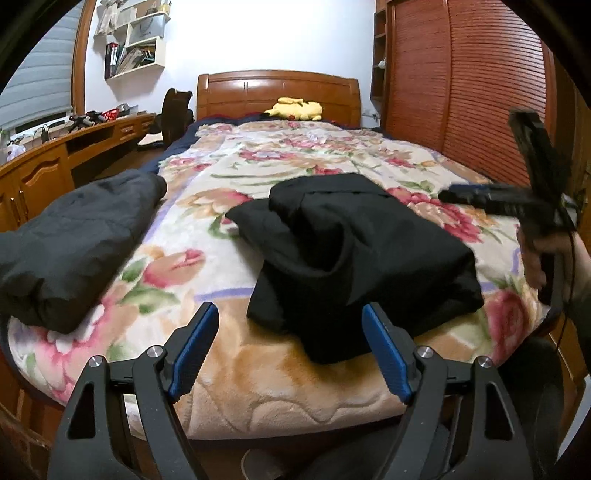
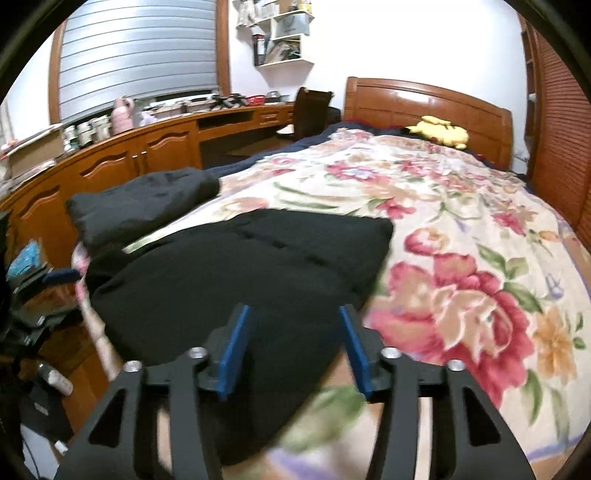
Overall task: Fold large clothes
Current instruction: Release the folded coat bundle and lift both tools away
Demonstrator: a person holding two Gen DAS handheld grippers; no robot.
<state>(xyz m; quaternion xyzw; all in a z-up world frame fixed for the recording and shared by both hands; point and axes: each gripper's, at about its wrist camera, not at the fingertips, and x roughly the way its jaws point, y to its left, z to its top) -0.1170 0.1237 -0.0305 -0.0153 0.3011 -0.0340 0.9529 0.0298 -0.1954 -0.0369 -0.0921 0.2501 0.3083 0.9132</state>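
Both the left gripper (image 1: 290, 349) and right gripper (image 2: 293, 349) are hanging empty, jaws apart, above the folded black fabric garment (image 1: 354, 258) lying near the foot edge of the floral-blanketed bed (image 1: 258, 387); fold apparently finished, next likely setting it beside the dark grey folded bundle (image 1: 74, 240).

A bed (image 1: 258, 387) under a floral blanket (image 1: 295, 155) stands against a white wall (image 1: 277, 33), its wooden headboard (image 1: 277, 92) behind a yellow plush toy (image 1: 295, 109). A louvred wooden wardrobe (image 1: 461, 92) flanks one side; a cluttered wooden desk (image 2: 166, 140) runs beneath a shuttered window (image 2: 136, 51). White wall shelves (image 1: 136, 40) hold books.
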